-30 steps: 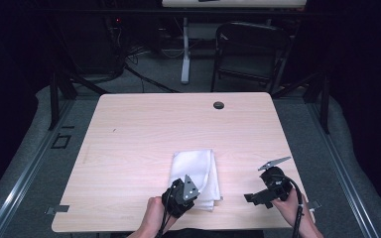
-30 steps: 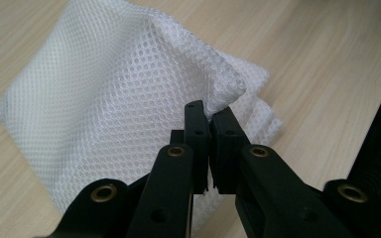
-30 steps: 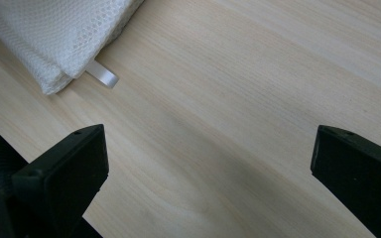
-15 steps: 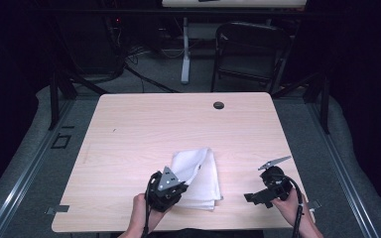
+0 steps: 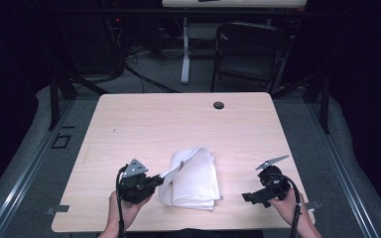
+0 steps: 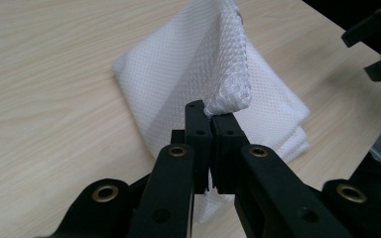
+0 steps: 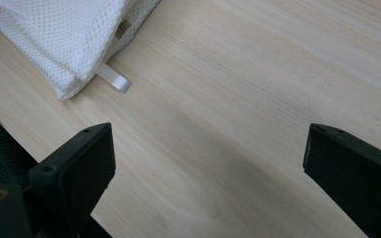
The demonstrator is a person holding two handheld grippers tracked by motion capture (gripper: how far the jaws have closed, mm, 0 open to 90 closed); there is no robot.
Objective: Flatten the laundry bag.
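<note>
Left gripper (image 6: 209,119) is clamped on a corner of the top layer of the folded white mesh cloth (image 5: 194,177); its fingers (image 6: 198,134) are pinched narrow with the fabric bunched between the tips. In the high view that layer is lifted off the stack and stretched toward the left gripper (image 5: 159,179), so this looks like an unfold by peeling the top layer leftward.

The cloth sits near the front edge of the counter (image 5: 178,124), roughly centred between the two hands, with the rest of the stack flat on the surface. Right gripper (image 5: 248,197) hangs well apart to the right of the cloth, fingers (image 7: 79,163) wide with nothing between them. A small white tag (image 7: 113,78) pokes out from the cloth's corner in the right gripper view.

To do it well, I'd say:
- keep the pull low and steady, and arc the corner over rather than dragging it, or the whole stack slides with it
- the grip is only on a small bunch at the edge, and mesh slips easily, so no jerks
- bring the right gripper in to pin the lower layers near the tag side, so only the top layer travels
- watch for the mesh snagging on the fingers at release
</note>
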